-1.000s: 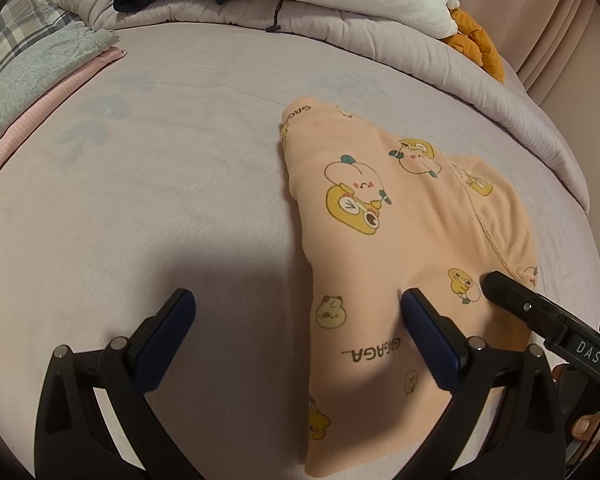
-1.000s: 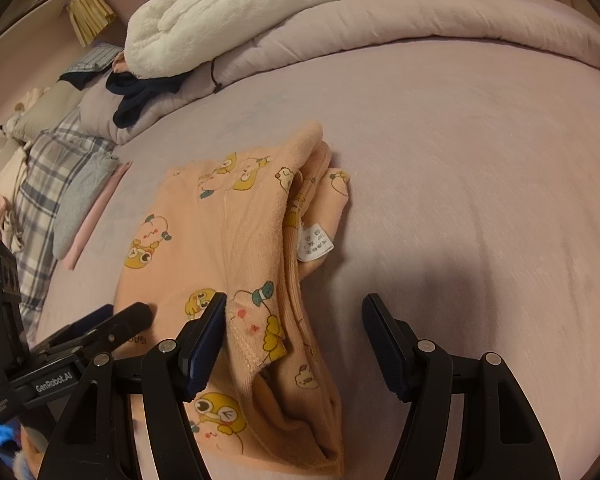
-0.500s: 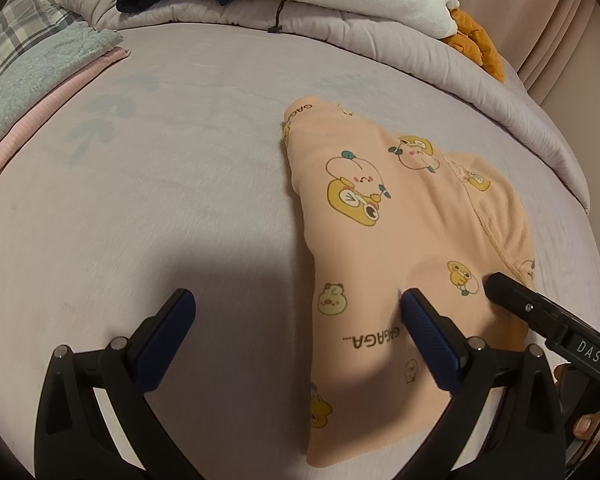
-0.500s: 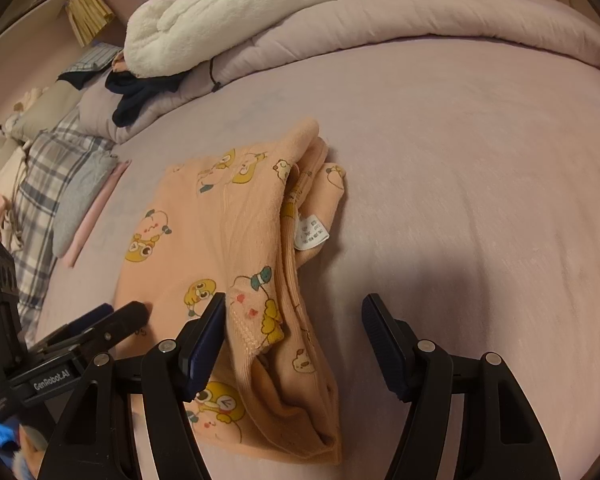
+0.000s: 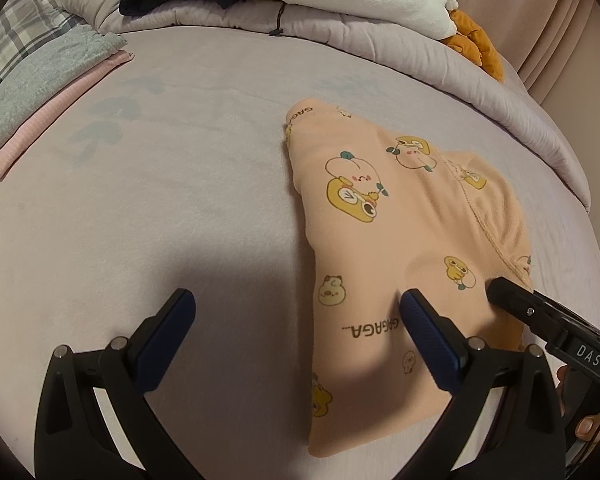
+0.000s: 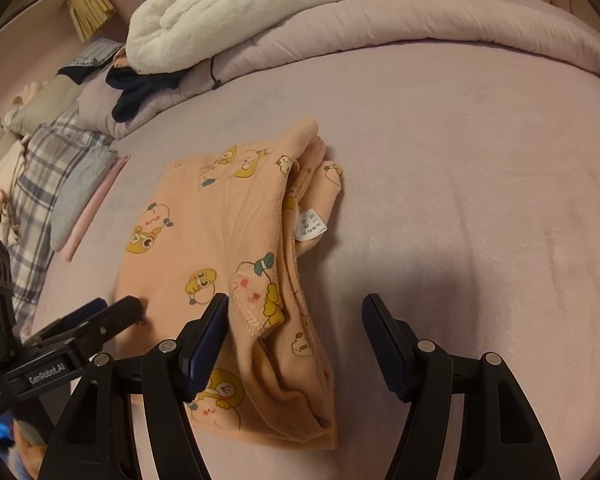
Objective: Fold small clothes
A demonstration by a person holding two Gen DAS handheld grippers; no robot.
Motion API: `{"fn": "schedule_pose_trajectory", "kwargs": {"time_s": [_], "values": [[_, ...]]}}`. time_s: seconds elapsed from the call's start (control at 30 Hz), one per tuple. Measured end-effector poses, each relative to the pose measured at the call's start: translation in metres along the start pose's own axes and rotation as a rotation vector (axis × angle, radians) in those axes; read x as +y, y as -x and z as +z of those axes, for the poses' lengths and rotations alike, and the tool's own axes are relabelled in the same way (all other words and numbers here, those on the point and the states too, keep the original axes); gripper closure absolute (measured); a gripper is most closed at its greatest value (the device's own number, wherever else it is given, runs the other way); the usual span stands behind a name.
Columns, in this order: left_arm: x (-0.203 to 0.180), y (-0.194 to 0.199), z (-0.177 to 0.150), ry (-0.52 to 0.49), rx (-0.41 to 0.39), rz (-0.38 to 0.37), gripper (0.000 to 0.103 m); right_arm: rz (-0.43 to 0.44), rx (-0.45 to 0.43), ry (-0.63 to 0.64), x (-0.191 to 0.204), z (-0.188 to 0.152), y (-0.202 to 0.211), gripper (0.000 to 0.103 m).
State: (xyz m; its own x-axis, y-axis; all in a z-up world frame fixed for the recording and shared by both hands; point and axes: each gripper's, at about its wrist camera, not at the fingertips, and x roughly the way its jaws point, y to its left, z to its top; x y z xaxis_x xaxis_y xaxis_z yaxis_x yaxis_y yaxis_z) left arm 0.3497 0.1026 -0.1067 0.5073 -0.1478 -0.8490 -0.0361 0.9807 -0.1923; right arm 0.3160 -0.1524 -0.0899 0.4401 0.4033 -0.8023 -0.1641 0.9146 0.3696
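Peach fleece garment (image 5: pixel 400 240), folded with a soft rounded left edge, lies mid-bed on the lilac blanket (image 5: pixel 180 200), bare blanket on both sides. Left gripper (image 5: pixel 296 312) and right gripper (image 6: pixel 296 320) both gape wide at its near end. Folded towels (image 5: pixel 40 96) sit far left, a white fluffy throw (image 6: pixel 240 12) beyond.

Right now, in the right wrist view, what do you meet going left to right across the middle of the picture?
Plaid cloth → grey folded cloth → pink folded cloth → peach printed garment → white care label → bare purple bedspread.
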Motion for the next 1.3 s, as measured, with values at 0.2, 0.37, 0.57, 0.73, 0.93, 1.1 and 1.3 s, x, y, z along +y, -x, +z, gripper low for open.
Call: {"fn": "schedule_pose_trajectory", "kwargs": {"time_s": [0.2,0.37,0.57,0.73,0.93,1.1,1.3], "values": [[-0.002,0.004,-0.004,0.003,-0.002,-0.001,0.001,-0.002,-0.001,0.000,0.001,-0.001,0.003,0.036],[-0.004,0.010,-0.010,-0.002,0.001,-0.003,0.001,-0.004,0.002,0.010,0.004,-0.008,0.008,0.036],[-0.007,0.017,-0.020,-0.003,0.009,-0.009,0.001,-0.005,0.010,0.020,0.005,-0.018,0.018,0.036],[-0.011,0.028,-0.033,-0.008,0.009,-0.015,0.001,-0.007,0.011,0.033,0.006,-0.028,0.029,0.035],[-0.018,0.042,-0.055,-0.013,0.017,-0.024,0.001,-0.011,0.006,0.068,0.011,-0.049,0.046,0.036],[-0.028,0.060,-0.072,-0.032,0.003,-0.029,0.001,-0.028,-0.007,0.124,0.022,-0.063,0.061,0.036],[-0.039,0.081,-0.090,-0.057,-0.018,-0.041,0.001,-0.012,-0.033,0.163,0.034,-0.073,0.078,0.035]]}}
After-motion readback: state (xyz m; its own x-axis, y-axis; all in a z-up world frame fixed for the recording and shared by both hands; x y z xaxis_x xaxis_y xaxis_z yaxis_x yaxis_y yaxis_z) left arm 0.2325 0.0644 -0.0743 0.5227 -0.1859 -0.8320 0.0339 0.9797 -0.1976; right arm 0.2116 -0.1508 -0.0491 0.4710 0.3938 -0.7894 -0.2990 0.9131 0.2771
